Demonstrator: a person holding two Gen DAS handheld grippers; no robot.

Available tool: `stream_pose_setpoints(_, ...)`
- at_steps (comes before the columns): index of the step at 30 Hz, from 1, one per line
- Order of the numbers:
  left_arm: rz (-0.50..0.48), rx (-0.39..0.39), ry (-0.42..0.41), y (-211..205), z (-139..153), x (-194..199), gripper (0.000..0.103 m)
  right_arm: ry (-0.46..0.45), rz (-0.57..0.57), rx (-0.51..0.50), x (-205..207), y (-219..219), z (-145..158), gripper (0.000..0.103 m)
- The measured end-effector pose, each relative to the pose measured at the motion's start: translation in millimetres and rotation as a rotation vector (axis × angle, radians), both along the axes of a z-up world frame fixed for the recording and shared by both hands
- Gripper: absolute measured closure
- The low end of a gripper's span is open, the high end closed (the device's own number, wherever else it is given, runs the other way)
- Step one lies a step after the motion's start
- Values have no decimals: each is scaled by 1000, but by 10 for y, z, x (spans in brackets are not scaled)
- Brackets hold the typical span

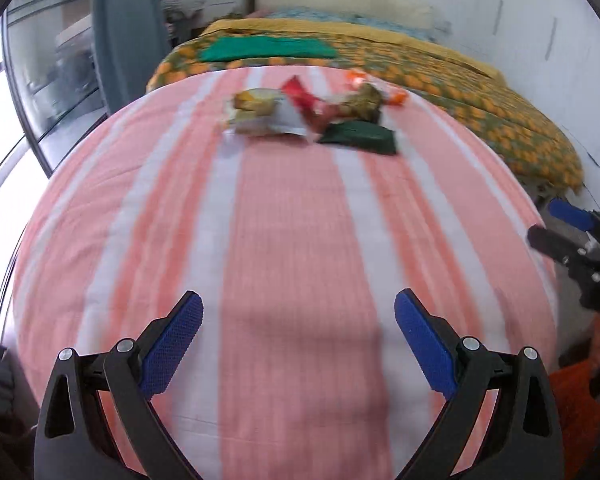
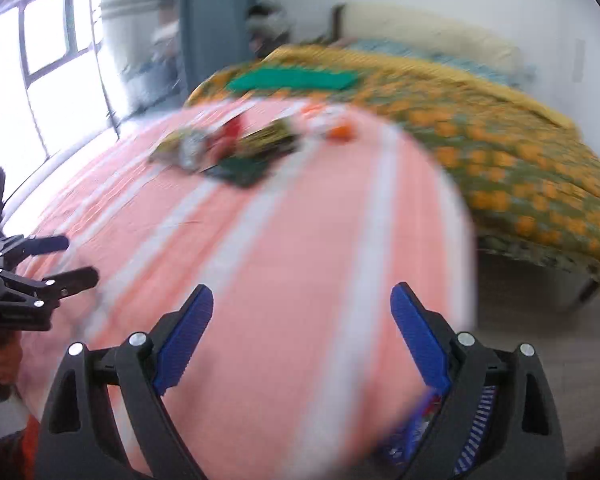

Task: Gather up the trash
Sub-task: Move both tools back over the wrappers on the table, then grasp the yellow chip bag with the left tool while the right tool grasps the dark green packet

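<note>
Pink-and-white striped bedsheet [image 1: 292, 240] fills both views; crumpled snack wrappers [image 1: 312, 114] lie clustered upper centre, well ahead of us. Left gripper [image 1: 299, 314] and right gripper [image 2: 302, 306] both gape, empty; neither clearly nearer.

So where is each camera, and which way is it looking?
Left wrist: sits on the left gripper, looking down across the striped cloth at the wrappers; its blue fingers show, the right gripper at the edge.
Right wrist: sits on the right gripper, same direction; the left gripper shows.
Shared: cloth, wrappers, bed.
</note>
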State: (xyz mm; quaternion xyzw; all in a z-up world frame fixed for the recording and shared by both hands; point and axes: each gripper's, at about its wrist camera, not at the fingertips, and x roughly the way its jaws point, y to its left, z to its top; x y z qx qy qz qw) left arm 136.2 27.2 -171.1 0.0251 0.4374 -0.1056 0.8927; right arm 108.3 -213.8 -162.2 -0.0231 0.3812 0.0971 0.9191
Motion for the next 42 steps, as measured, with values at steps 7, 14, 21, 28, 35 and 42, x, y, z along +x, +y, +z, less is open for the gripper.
stream_pose_setpoints(7,49,16,-2,346,68,158,6,88,62,-52,547,679,-212,15)
stream_pose_setpoints(14,4,53,-34,287,202,598,6,105,69,-44,526,786,-388,15)
stream_pose_setpoints(21,-12,17,-73,100,355,1289,6,87,62,-71,491,825,-385,13)
stream_pose_setpoints(28,12,51,-28,-153,186,1913,6,108,55,-42,513,784,-401,12)
stream_pose_setpoints(35,44,103,4,-198,11,2084,6,109,56,-40,512,782,-397,12)
stream_pose_setpoints(42,27,115,1,-211,1,2139,13,109,55,-39,515,781,-398,12)
